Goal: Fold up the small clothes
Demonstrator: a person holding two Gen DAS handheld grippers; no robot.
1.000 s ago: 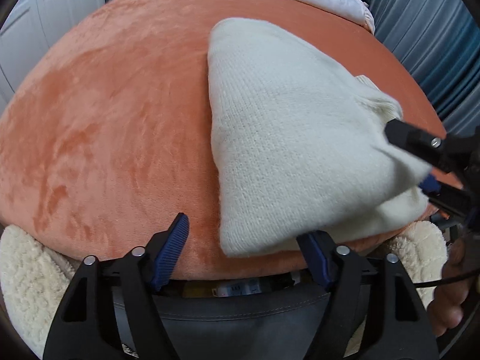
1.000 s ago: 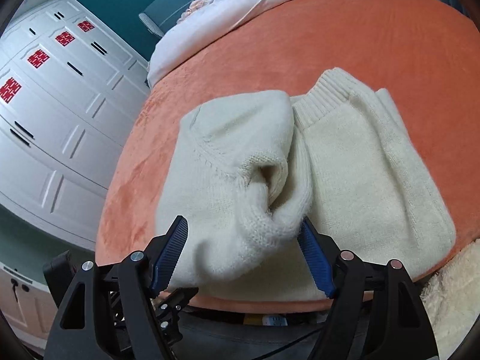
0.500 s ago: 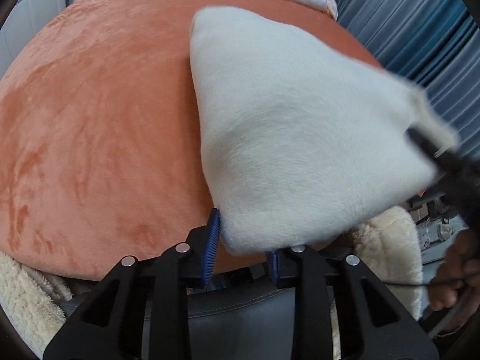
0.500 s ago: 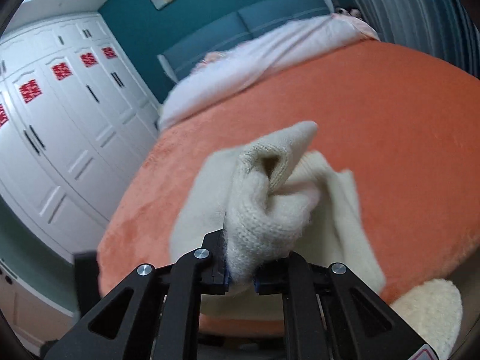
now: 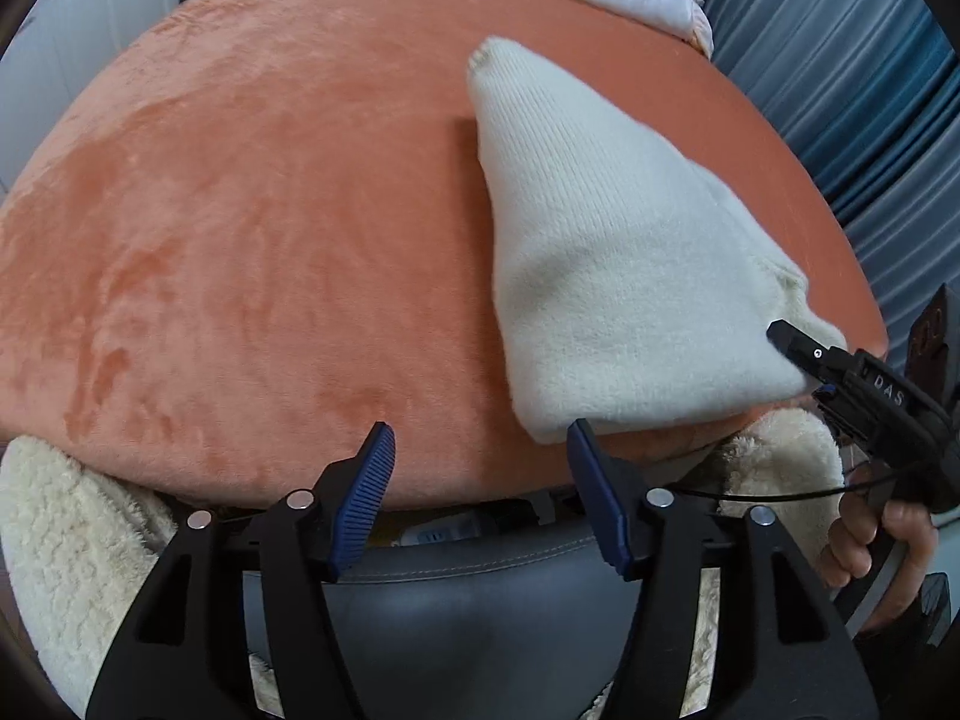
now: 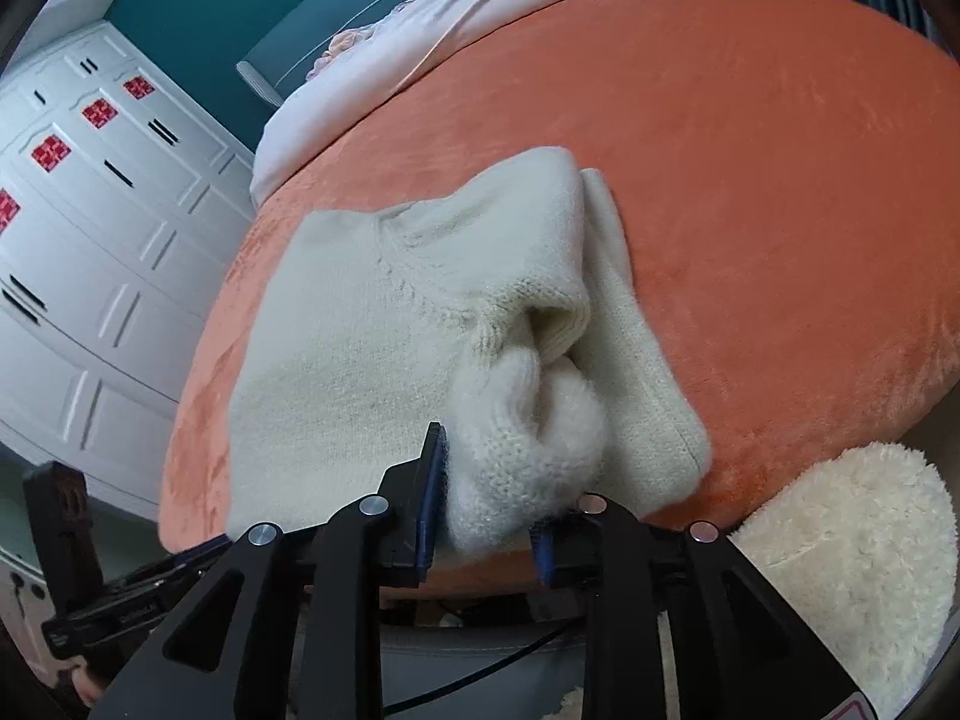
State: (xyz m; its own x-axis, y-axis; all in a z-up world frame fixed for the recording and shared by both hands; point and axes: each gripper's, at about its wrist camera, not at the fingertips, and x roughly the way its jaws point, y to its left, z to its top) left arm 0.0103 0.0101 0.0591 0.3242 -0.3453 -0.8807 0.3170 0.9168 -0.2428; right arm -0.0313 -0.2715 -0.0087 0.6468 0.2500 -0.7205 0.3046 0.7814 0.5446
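A small cream knit sweater [image 5: 612, 252] lies folded on the orange plush bed cover [image 5: 270, 210], near its front edge. My left gripper [image 5: 480, 468] is open and empty, just left of the sweater's near corner. My right gripper [image 6: 486, 498] is shut on a bunched fold of the sweater [image 6: 522, 456] at its near edge. The rest of the sweater [image 6: 360, 324] spreads out flat on the cover [image 6: 780, 210]. The right gripper [image 5: 852, 372] also shows in the left wrist view, at the sweater's right corner.
A fluffy cream throw [image 5: 66, 540] hangs over the bed's front edge, also seen in the right wrist view [image 6: 852, 558]. White bedding [image 6: 456, 24] lies at the far end. White wardrobes [image 6: 78, 228] stand to the left, blue curtains [image 5: 858, 90] to the right.
My left gripper has let go of the sweater's near corner and opened. The sweater, lifted half a second ago, lies back down on the cover. My right gripper stays shut on its fold.
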